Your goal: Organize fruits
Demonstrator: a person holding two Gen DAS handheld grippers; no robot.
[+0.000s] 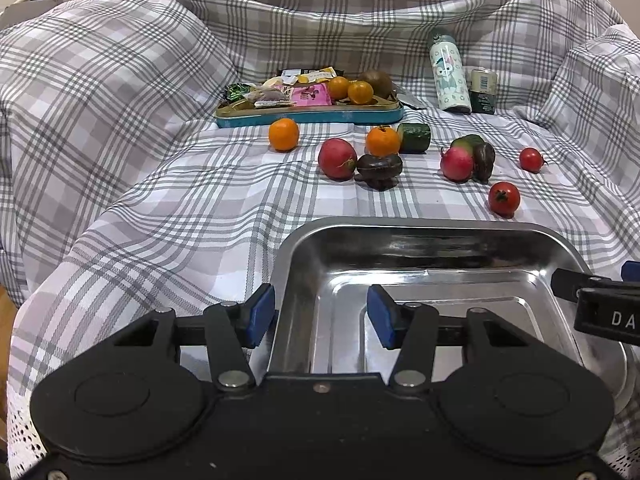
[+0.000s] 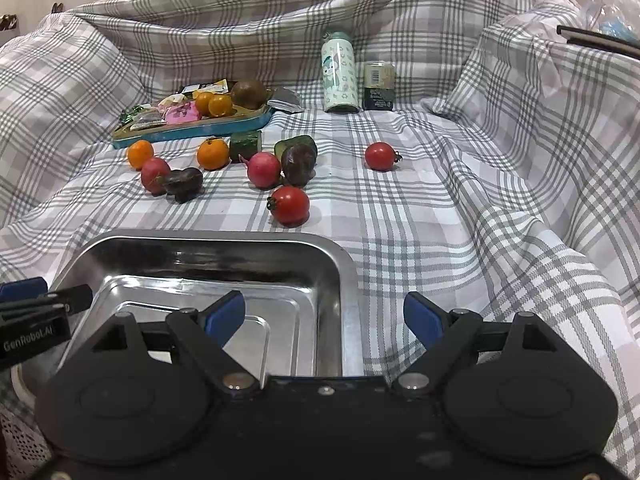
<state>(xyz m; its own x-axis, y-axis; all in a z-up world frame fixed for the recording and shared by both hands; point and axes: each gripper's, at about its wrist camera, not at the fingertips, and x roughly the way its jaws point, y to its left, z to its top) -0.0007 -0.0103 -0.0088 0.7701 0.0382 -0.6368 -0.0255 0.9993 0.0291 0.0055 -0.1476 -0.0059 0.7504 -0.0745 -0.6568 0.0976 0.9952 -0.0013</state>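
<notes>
The left gripper [image 1: 322,314] and the right gripper [image 2: 325,318] both stand wide open, holding nothing, low in frame over the steel tray [image 1: 460,236]. Oranges [image 1: 283,134], radishes [image 1: 337,159] and tomatoes [image 1: 504,199] lie mid-frame on the checked cloth [image 1: 160,200].

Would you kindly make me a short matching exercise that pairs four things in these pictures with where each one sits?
Things:
1. steel tray
2. blue tray
3. patterned bottle
4. nearest tomato

Places:
A. standing at the back, beside a dark green can
B. on the cloth just beyond the steel tray's far rim
C. closest to both grippers, with nothing in it
D. far left, holding snack packets and small oranges

Pairs: 1-C, 2-D, 3-A, 4-B
</notes>
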